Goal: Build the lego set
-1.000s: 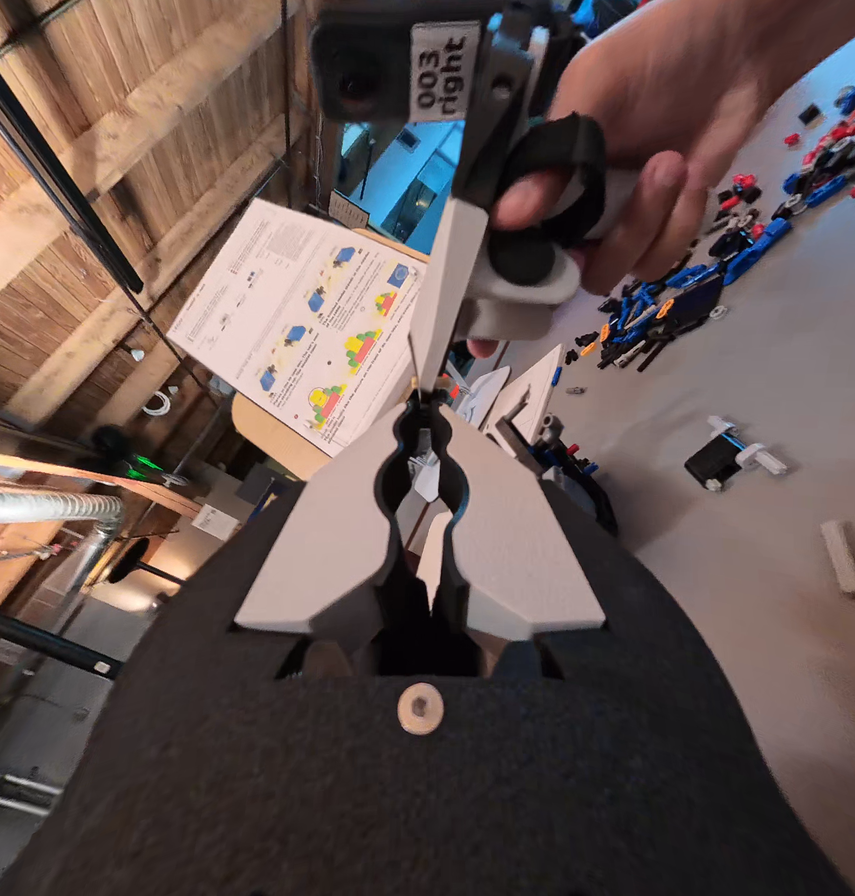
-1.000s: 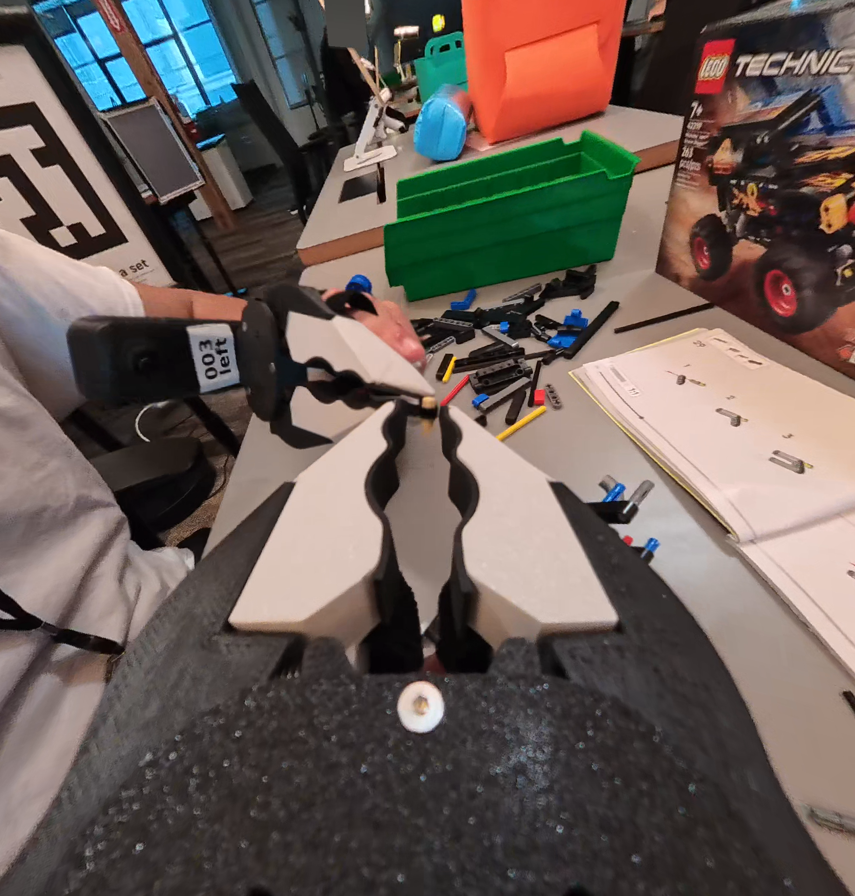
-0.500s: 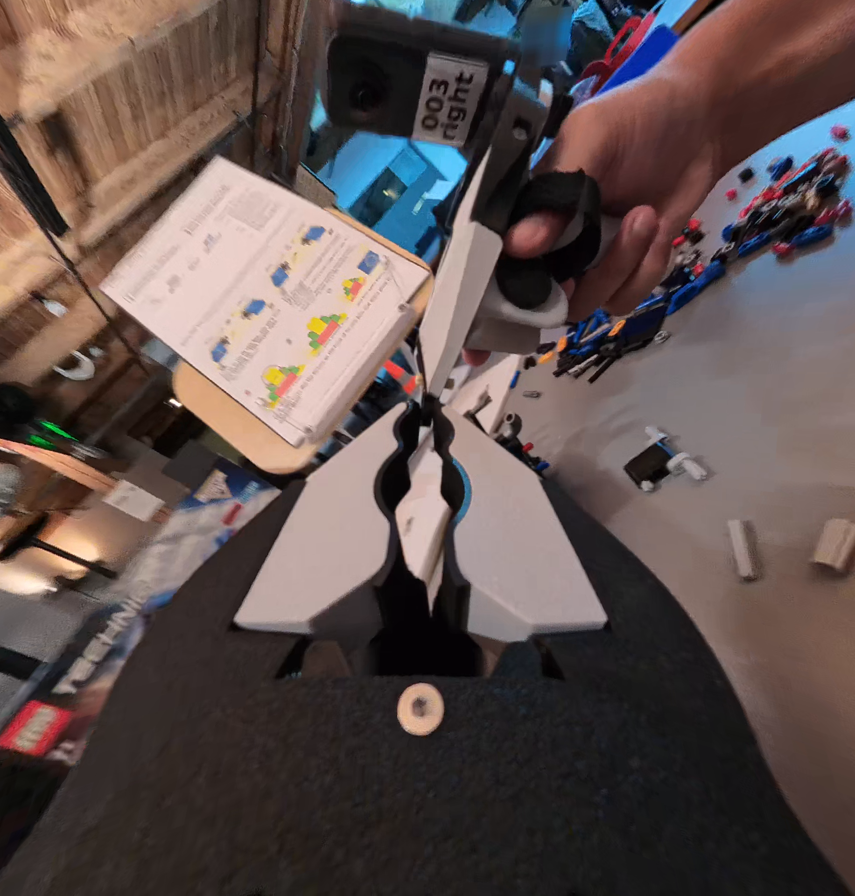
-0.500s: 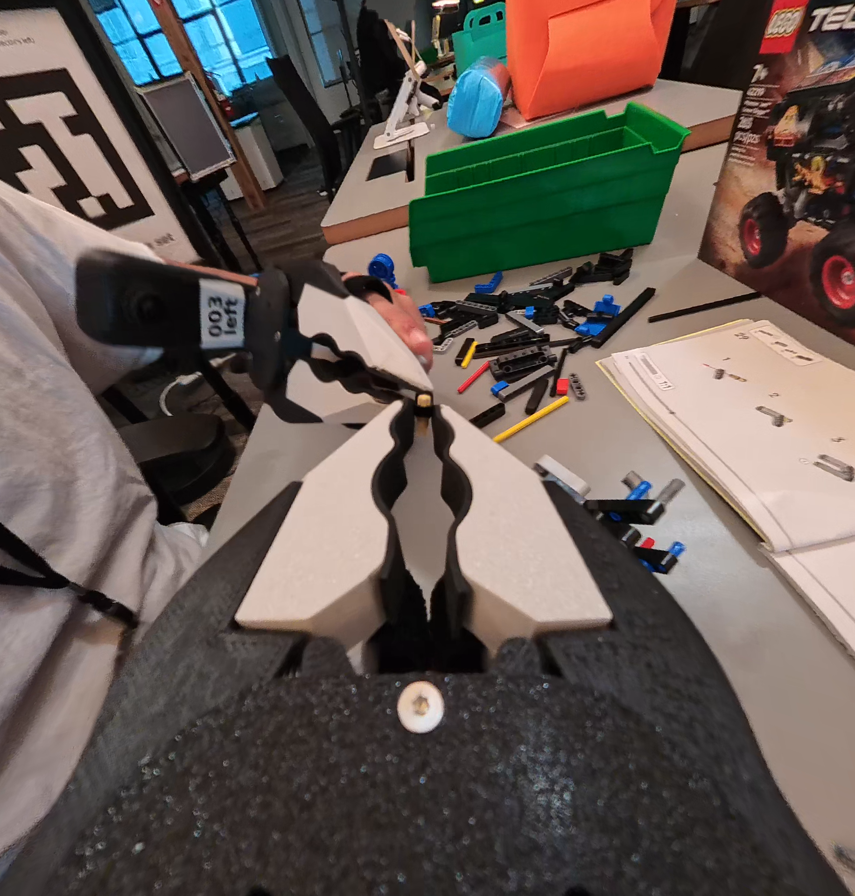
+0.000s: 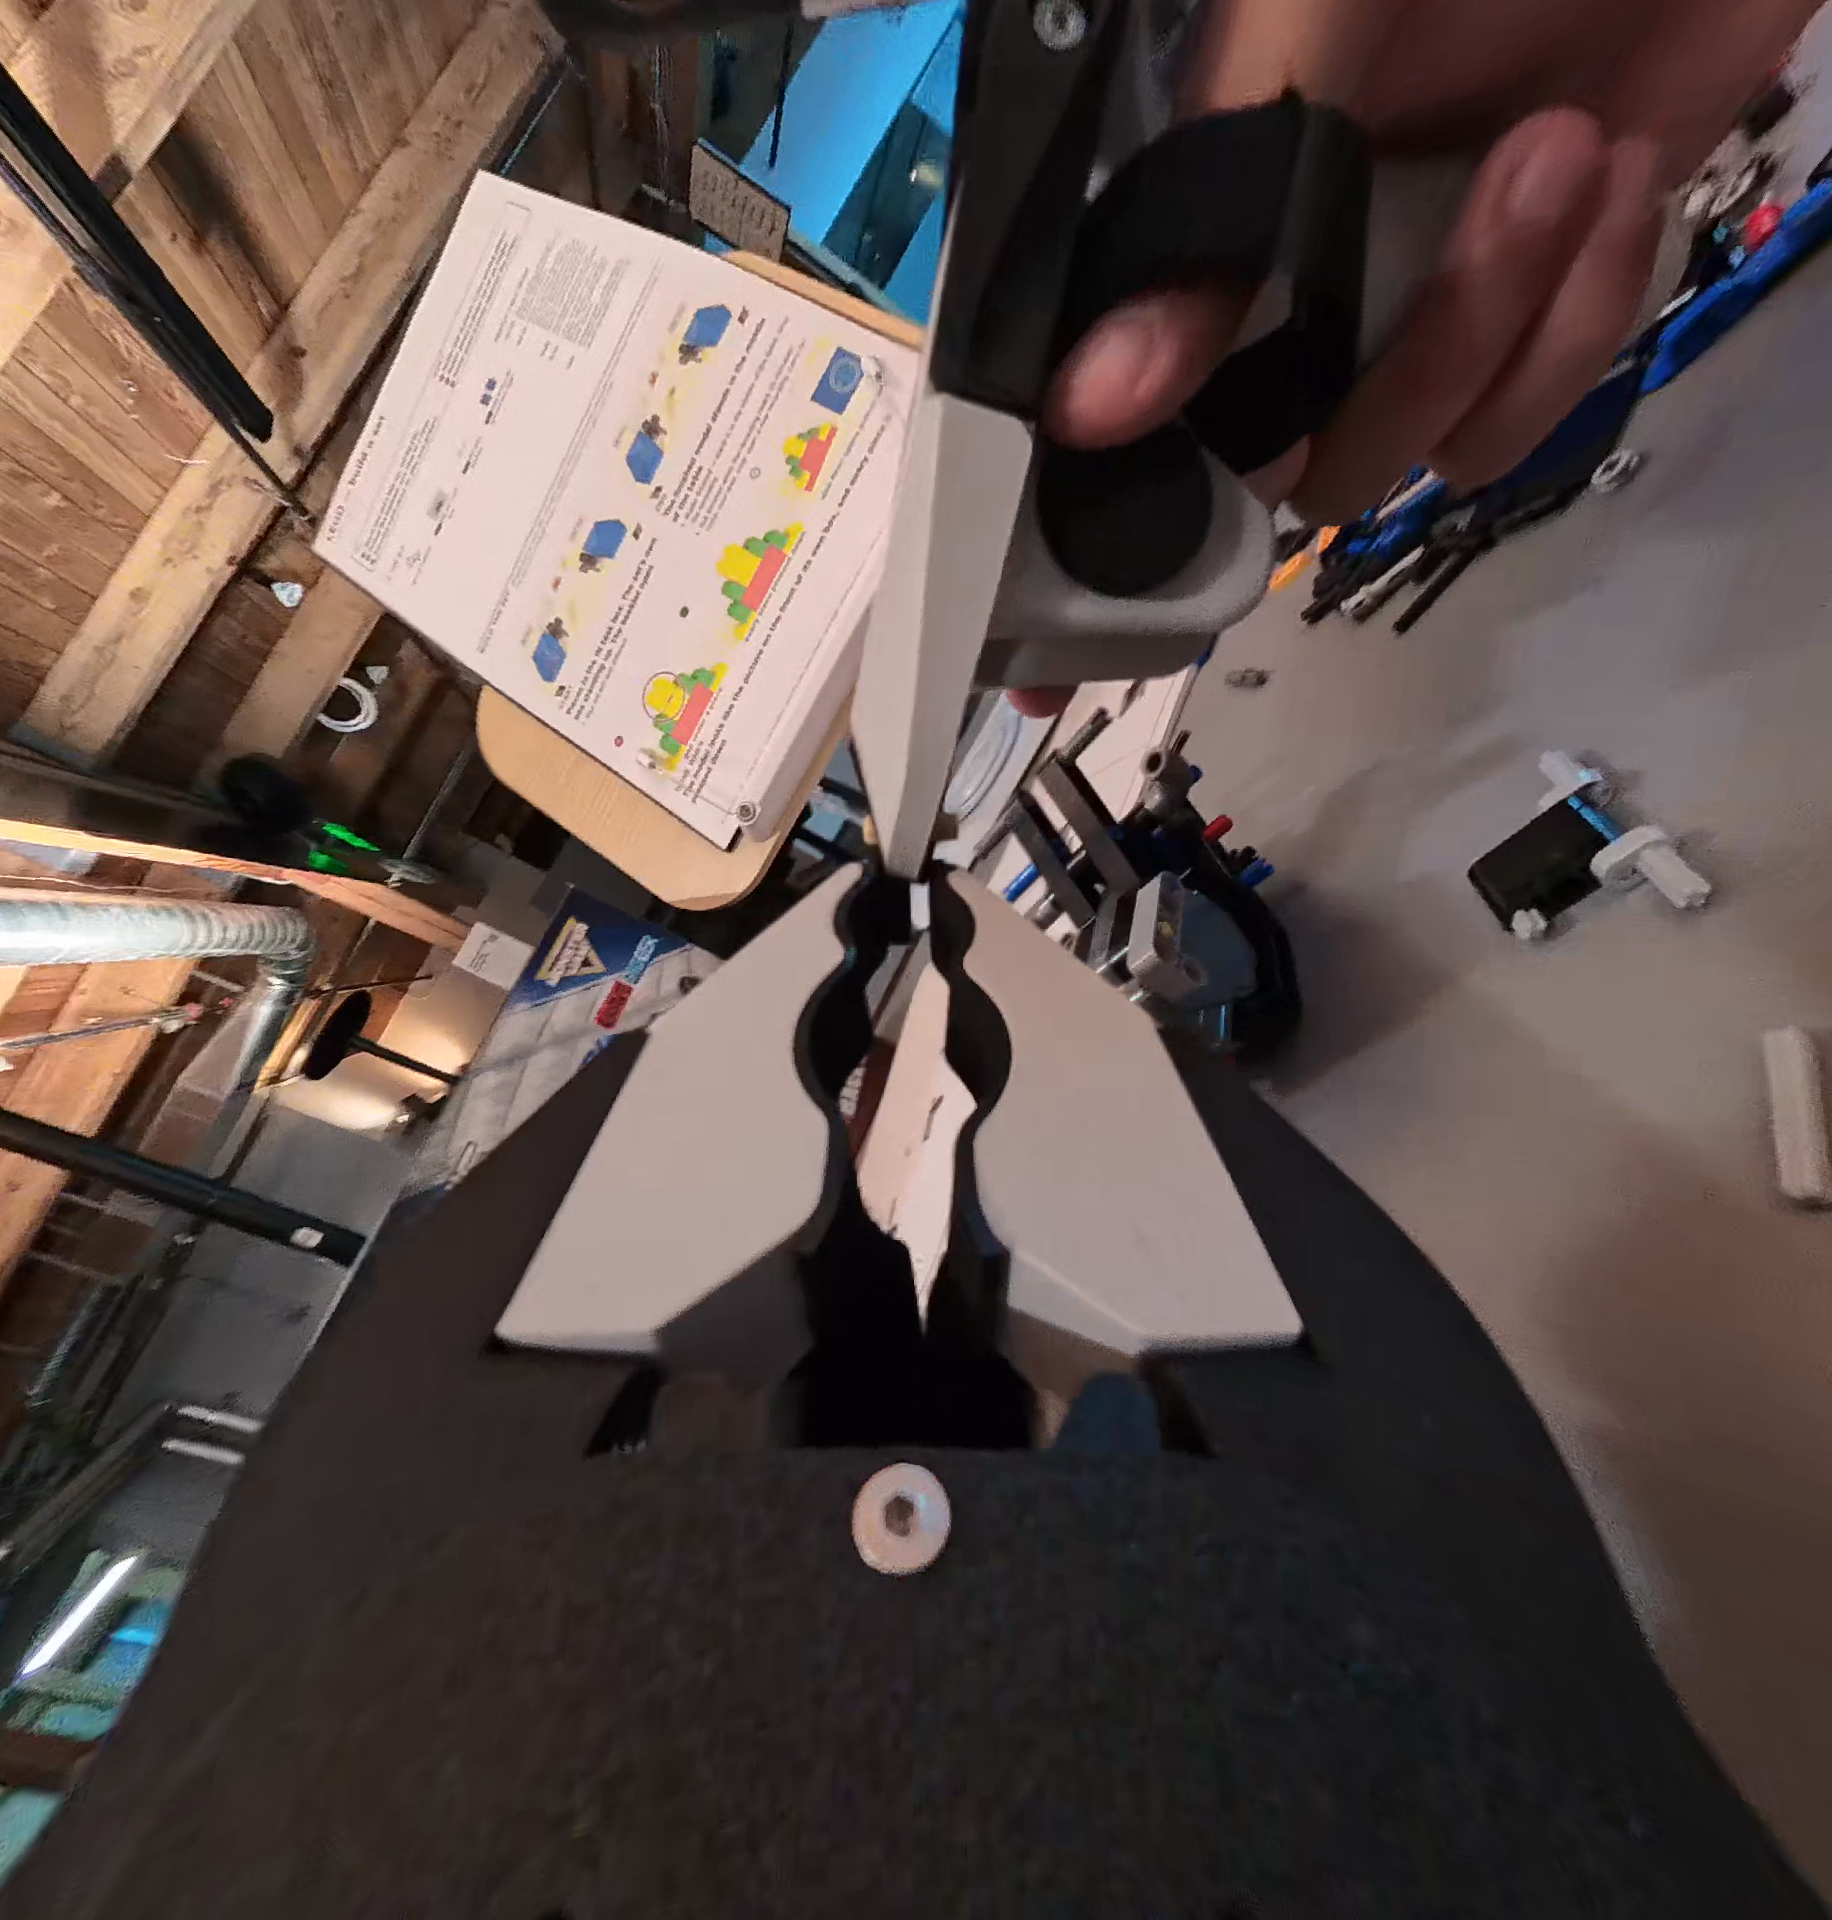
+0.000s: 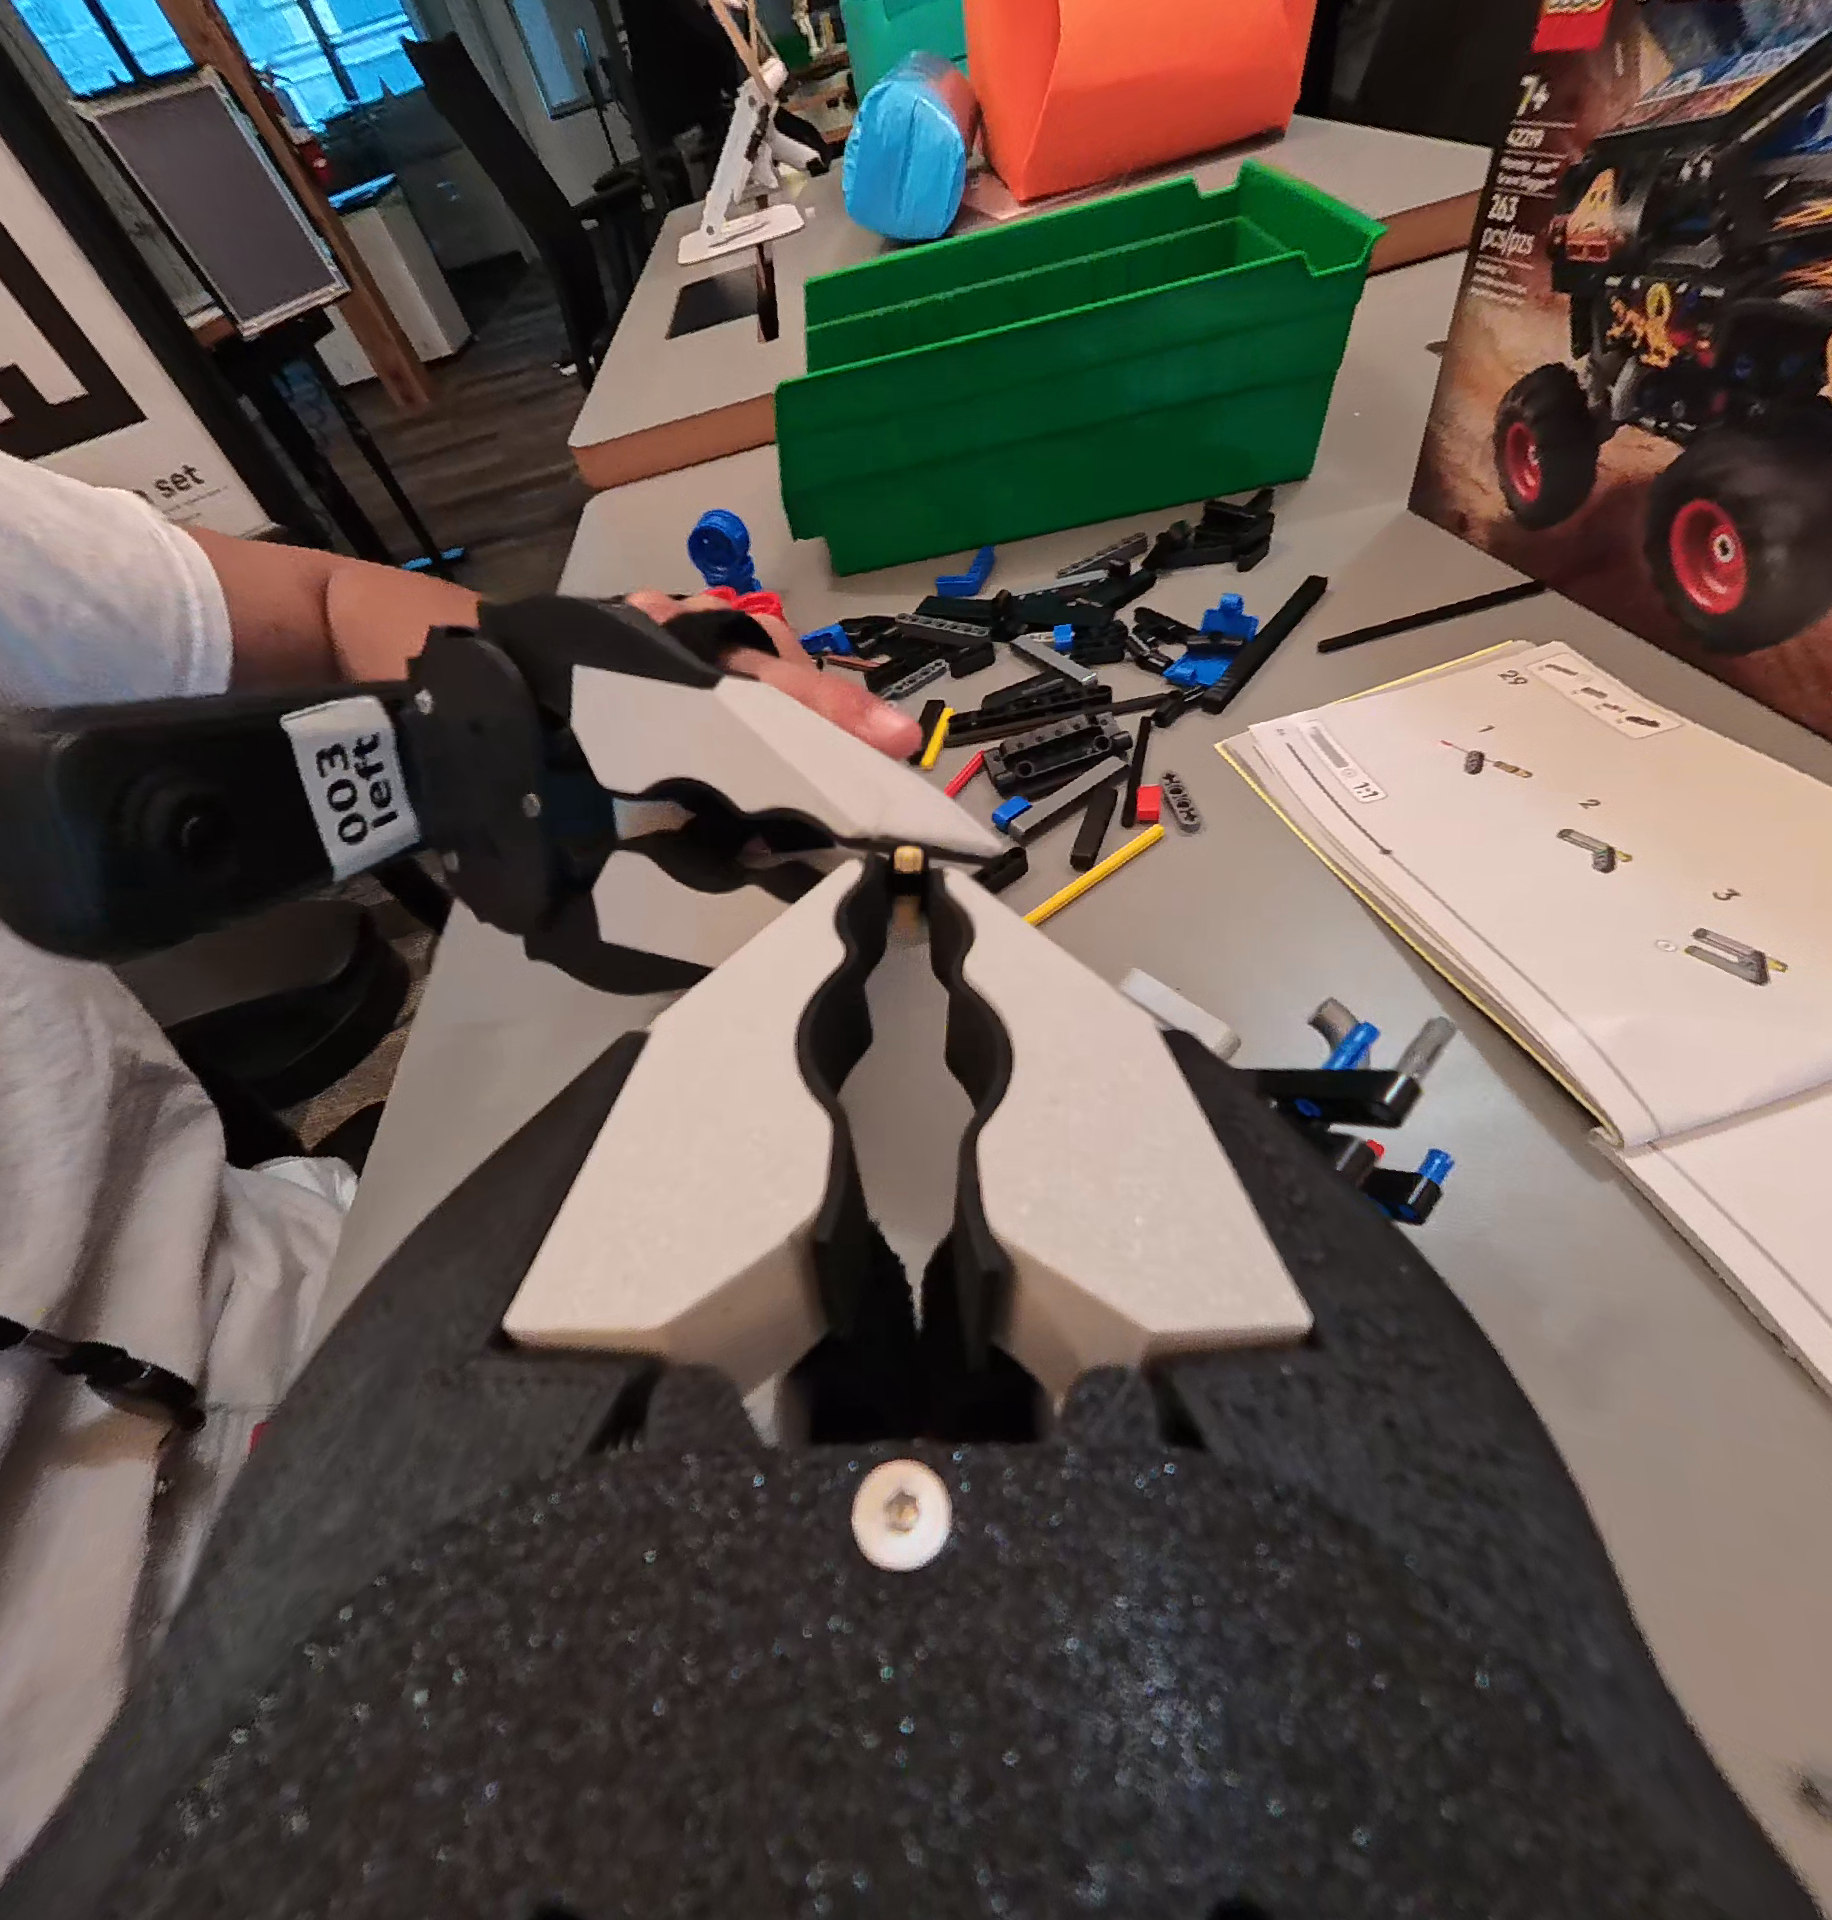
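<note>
My two grippers meet tip to tip above the grey table (image 6: 1307,935). My right gripper (image 6: 904,885) is shut on a small tan pin (image 6: 904,864) that sticks out past its tips. My left gripper (image 6: 979,847) comes in from the left with its jaws closed at the tips, right on the pin's free end. In the left wrist view my left gripper (image 5: 907,906) pinches a small pale piece (image 5: 918,902), seemingly that same pin. The right gripper (image 5: 904,847) points straight down onto it, with a hand on its handle.
A green bin (image 6: 1078,353), a pile of loose parts (image 6: 1047,675), a yellow axle (image 6: 1094,875), an open booklet (image 6: 1566,862) and the set's box (image 6: 1670,312) are on the table. A black sub-assembly (image 6: 1348,1101) lies near. A part-built chassis (image 5: 1172,894) stands behind the tips. Left and right tips are no more than a few centimetres apart.
The grippers stay tip to tip on the pin. The left camera has swung, and the right gripper now sits closer and larger in its view. The right view has edged nearer the table.
</note>
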Motion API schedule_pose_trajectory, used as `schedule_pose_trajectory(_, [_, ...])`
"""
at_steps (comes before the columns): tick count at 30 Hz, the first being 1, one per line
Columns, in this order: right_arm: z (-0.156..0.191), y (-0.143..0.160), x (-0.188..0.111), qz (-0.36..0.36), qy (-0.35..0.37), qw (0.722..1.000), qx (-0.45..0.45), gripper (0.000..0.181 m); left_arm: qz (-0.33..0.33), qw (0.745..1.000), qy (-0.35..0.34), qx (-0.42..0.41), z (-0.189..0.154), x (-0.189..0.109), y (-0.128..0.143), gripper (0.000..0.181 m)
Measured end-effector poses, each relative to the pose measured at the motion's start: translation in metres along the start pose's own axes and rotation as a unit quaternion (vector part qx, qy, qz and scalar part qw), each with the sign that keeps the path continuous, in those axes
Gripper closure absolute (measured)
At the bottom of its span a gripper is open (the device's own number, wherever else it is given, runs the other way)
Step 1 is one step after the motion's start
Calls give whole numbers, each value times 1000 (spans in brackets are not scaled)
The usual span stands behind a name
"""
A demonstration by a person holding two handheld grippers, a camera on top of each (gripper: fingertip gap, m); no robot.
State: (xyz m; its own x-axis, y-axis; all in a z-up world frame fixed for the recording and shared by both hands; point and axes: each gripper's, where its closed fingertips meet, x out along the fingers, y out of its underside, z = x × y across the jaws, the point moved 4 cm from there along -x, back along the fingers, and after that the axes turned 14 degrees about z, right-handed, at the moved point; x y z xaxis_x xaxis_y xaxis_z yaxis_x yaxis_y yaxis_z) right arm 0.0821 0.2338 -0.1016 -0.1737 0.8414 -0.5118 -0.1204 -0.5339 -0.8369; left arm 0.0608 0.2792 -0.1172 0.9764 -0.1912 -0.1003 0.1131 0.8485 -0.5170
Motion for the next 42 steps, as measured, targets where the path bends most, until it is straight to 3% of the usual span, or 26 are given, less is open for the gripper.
schedule_pose_trajectory(8, [2, -3, 0, 2, 35, 999, -21, 174, 17, 998, -42, 41, 2, 0, 0, 179])
schedule_pose_trajectory(16, [0, 3, 1, 7, 15, 1000, -12, 175, 9, 1000, -12, 16, -2, 1, 2, 178])
schedule_pose_trajectory(20, [0, 7, -3, 13, 16, 998, -56, 175, -14, 983, 143, -115, -3, -2, 2, 171])
schedule_pose_trajectory(25, [9, 9, -9, 12, 3, 993, -114, 175, -46, 888, 372, -267, -4, -12, 2, 167])
schedule_pose_trajectory(28, [13, 13, -7, 27, -4, 991, -132, 175, -64, 857, 416, -297, -3, -16, 0, 174])
schedule_pose_trajectory(34, [16, 18, -6, 38, -17, 989, -141, 175, -55, 893, 381, -234, -14, -17, 0, 175])
schedule_pose_trajectory(37, [8, 14, -5, 27, 10, 992, -122, 174, -47, 906, 349, -236, -8, -11, 4, 176])
schedule_pose_trajectory(40, [6, 12, -7, 18, 13, 993, -116, 174, -53, 901, 348, -255, -2, -10, 4, 176])
schedule_pose_trajectory(42, [9, 11, -8, 11, 2, 993, -120, 176, -58, 883, 374, -277, -1, -12, 3, 176])
